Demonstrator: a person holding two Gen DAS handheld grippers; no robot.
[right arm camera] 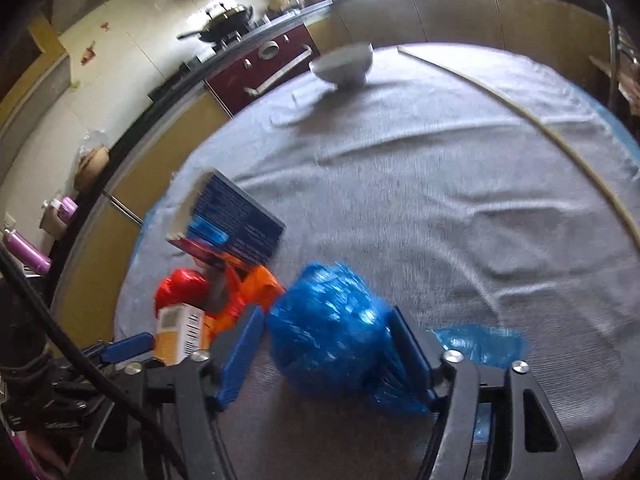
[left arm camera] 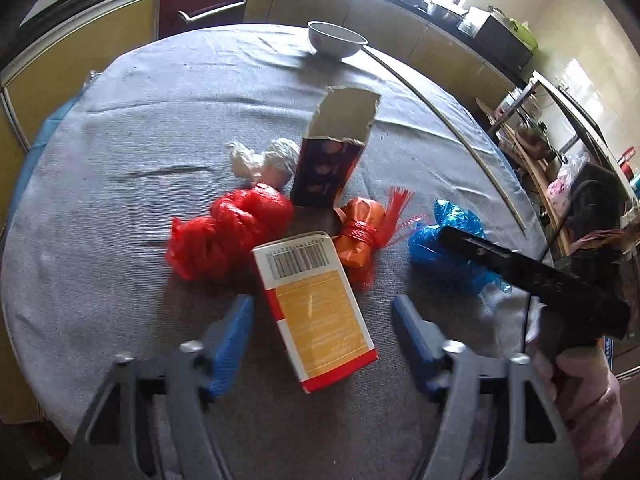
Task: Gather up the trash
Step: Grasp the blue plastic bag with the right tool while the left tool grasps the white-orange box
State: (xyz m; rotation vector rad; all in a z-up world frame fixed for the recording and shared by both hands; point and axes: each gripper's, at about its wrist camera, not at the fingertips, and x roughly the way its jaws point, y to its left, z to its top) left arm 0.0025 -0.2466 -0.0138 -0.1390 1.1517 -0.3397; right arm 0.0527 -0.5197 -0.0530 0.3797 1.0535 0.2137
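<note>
Left wrist view. Left gripper (left arm camera: pixel 322 322): jaws apart, straddling the yellow-and-white carton (left arm camera: pixel 316 312) lying flat, pads not touching it. Still on the grey tablecloth (left arm camera: pixel 120 128): red plastic bag bundle (left arm camera: pixel 228 236), orange netted bundle (left arm camera: pixel 360 240), white crumpled wad (left arm camera: pixel 268 160), torn dark box (left arm camera: pixel 332 160) standing open-topped, contents not visible. White bowl (left arm camera: pixel 336 40) at the far edge, inside hidden. No bin in sight; by my reckoning collection has barely begun.

Right wrist view. Right gripper (right arm camera: pixel 328 344): both pads against the blue plastic bag bundle (right arm camera: pixel 328 332), apparently clamped, still low over the cloth. Everything else remains.
</note>
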